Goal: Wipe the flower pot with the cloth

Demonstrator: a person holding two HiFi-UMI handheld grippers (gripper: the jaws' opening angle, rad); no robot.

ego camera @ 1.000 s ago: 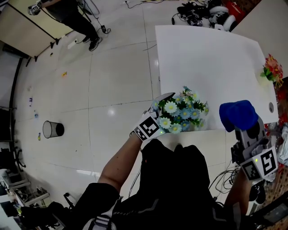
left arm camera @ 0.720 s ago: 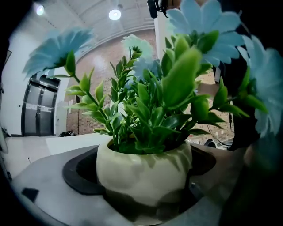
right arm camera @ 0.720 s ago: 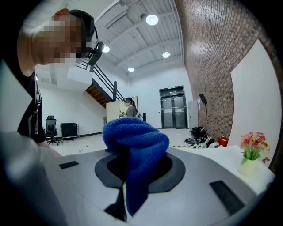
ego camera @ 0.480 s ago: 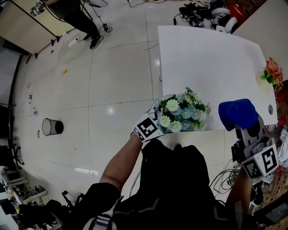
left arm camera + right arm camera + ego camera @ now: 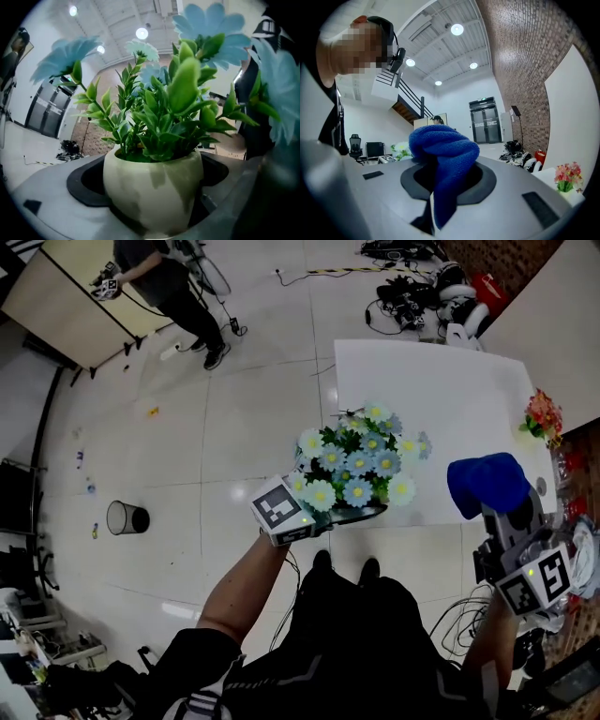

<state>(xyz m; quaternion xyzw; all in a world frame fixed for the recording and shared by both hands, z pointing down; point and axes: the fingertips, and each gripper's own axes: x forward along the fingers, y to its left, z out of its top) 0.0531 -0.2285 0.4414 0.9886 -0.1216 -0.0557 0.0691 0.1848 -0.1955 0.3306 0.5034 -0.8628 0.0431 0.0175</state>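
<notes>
While my left tongs (image 5: pixel 349 512) clamp flower pot (image 5: pixel 152 187) aloft, right tongs (image 5: pixel 506 521) at 3 o'clock pinch cloth (image 5: pixel 443 150); wiping not begun; next: press cloth on pot wall.

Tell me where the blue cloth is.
Head view, right side: the blue cloth is clamped in the right gripper, near the white table's edge, right of the flower pot.

I see glossy floor tiles (image 5: pixel 234 427) and a white table (image 5: pixel 450 399). A wire bin (image 5: pixel 127 517) stands left, a brick wall (image 5: pixel 520 70) right.
</notes>
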